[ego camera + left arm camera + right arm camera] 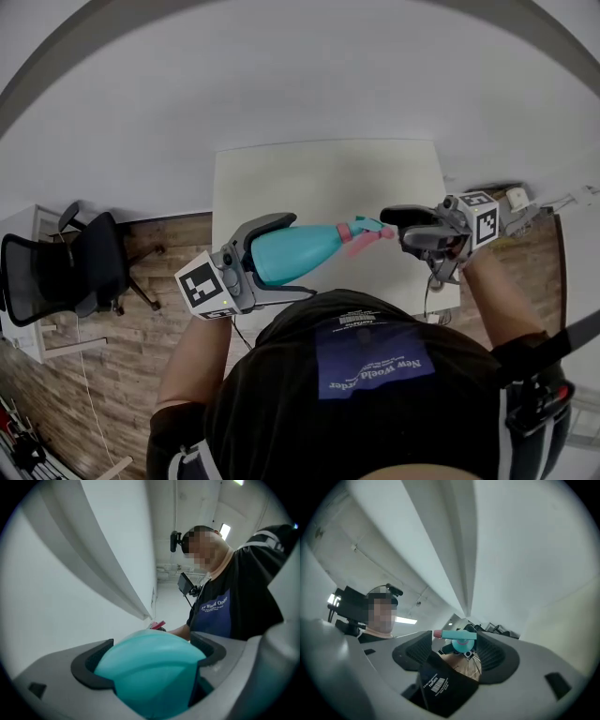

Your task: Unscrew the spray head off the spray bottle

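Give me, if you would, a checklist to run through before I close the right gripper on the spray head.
1. Spray bottle clamped in left gripper: ok, jaws shut on its teal body.
2. Right gripper open: ok, jaws apart.
3. Spray head lined up between the right jaws: ok, untouched.
4. Spray head deep enough for a firm grip: cannot tell.
5. Bottle clear of the table: ok, held in the air.
6. Spray head on the bottle: ok; tightness cannot tell.
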`<move>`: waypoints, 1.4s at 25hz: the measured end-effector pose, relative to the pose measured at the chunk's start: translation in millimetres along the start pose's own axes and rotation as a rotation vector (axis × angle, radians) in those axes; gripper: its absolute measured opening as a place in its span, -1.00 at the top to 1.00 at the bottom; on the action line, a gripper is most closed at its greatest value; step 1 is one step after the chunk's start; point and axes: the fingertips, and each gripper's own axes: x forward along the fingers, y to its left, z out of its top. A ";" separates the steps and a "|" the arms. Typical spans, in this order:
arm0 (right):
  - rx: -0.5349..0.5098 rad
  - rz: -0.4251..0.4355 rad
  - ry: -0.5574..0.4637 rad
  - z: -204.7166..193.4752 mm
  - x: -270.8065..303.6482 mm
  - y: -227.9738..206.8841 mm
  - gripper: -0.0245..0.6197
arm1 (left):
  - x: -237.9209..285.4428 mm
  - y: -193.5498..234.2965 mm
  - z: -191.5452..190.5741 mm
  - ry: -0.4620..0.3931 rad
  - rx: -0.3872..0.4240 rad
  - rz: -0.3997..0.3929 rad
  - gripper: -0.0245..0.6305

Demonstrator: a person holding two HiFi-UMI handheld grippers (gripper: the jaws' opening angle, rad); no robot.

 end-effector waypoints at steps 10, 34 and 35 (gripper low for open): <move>0.330 0.040 -0.026 -7.9 3.5 -28.6 0.02 | 2.2 -7.6 -7.1 0.146 0.225 -0.020 -0.67; 0.386 -0.022 0.219 -45.5 51.8 -37.1 0.52 | 25.1 -22.0 -24.3 0.285 0.512 -0.111 -0.67; 0.376 -0.026 0.217 -44.2 52.2 -36.4 0.52 | 25.1 -21.6 -23.7 0.280 0.502 -0.106 -0.67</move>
